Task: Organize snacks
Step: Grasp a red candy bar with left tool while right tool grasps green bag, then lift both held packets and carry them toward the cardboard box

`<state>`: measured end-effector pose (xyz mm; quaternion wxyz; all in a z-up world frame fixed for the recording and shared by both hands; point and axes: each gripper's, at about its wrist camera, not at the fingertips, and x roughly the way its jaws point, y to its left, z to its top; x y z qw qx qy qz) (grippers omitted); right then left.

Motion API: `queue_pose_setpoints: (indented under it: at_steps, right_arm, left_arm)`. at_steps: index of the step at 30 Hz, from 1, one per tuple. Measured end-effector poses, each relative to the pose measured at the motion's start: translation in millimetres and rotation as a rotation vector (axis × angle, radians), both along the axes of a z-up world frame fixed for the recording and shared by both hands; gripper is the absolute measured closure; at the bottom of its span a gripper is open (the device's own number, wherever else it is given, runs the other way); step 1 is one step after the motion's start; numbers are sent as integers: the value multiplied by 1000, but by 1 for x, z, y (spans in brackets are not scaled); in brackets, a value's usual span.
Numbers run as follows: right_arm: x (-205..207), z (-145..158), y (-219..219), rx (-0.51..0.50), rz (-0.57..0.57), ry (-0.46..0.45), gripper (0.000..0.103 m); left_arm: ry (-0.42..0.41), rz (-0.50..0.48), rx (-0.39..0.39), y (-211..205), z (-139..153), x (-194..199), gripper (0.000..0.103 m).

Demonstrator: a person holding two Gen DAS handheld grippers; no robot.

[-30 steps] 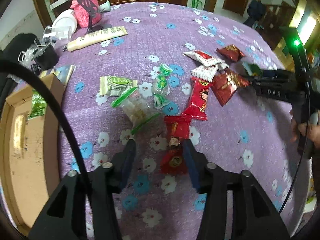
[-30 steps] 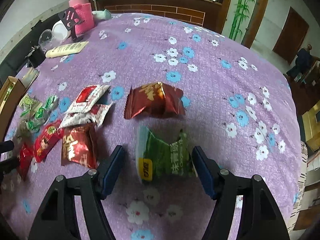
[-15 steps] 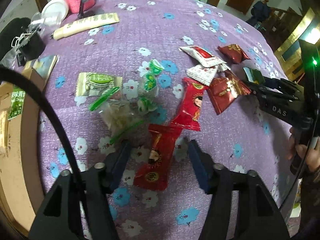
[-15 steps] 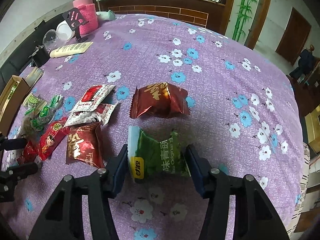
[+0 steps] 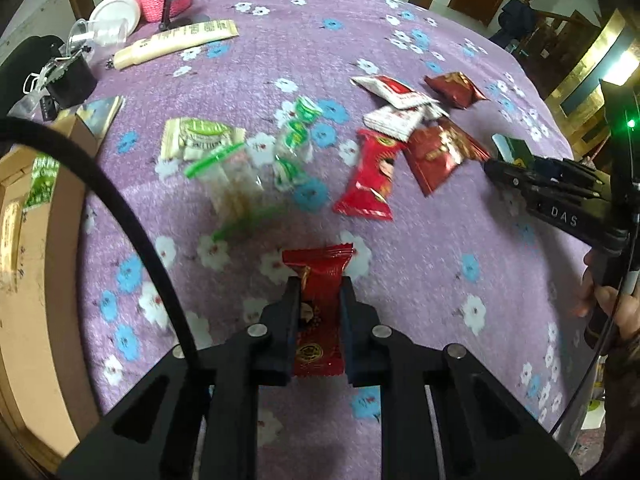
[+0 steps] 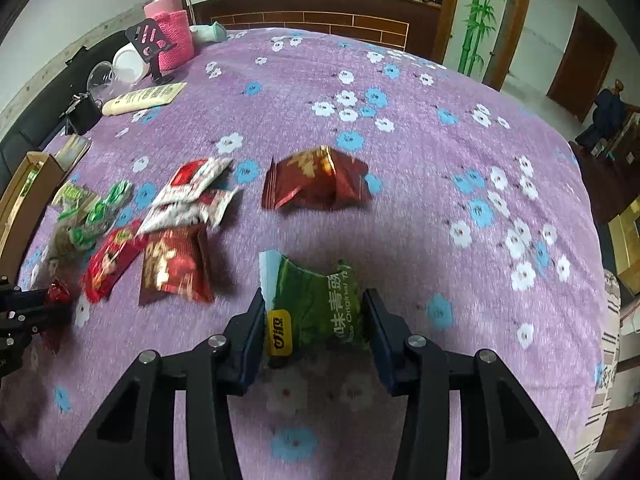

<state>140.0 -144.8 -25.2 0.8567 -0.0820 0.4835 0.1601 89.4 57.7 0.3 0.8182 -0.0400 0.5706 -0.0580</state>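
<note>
My left gripper [image 5: 319, 292] is shut on a small red snack packet [image 5: 318, 308] and holds it above the purple flowered cloth. My right gripper [image 6: 314, 304] is shut on a green snack bag [image 6: 316, 304], which is crumpled between the pads; in the left wrist view it shows at the right [image 5: 516, 152]. Loose snacks lie in a pile: a red packet [image 5: 370, 178], dark red bags [image 5: 438, 152] [image 6: 316, 180], white-red packets [image 5: 394, 92], green candies [image 5: 296, 136] and a clear zip bag [image 5: 232, 184].
An open cardboard box [image 5: 24, 232] with a green packet inside stands at the left table edge. At the far left are a pink jar [image 6: 170, 32], a phone stand [image 6: 150, 46], a cream tube [image 5: 176, 42], a white cup [image 5: 116, 12] and a black clip box [image 5: 66, 76].
My left gripper closed on the red packet and lifted it back from the pile. My right gripper closed on the green bag, which crumpled between the pads.
</note>
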Motion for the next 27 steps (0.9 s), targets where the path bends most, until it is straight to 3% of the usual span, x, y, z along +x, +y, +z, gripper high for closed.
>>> queue_pose_setpoints:
  at_steps: [10, 18, 27]
  right_arm:
    - [-59, 1, -1, 15, -6, 36, 57]
    - [-115, 1, 11, 28, -25, 49, 57]
    - [-160, 3, 30, 73, -37, 78, 57]
  left_arm:
    - [-30, -14, -27, -5, 0, -40, 84]
    - [-117, -23, 20, -10, -1, -71, 84]
    - [-122, -34, -8, -7, -1, -95, 84]
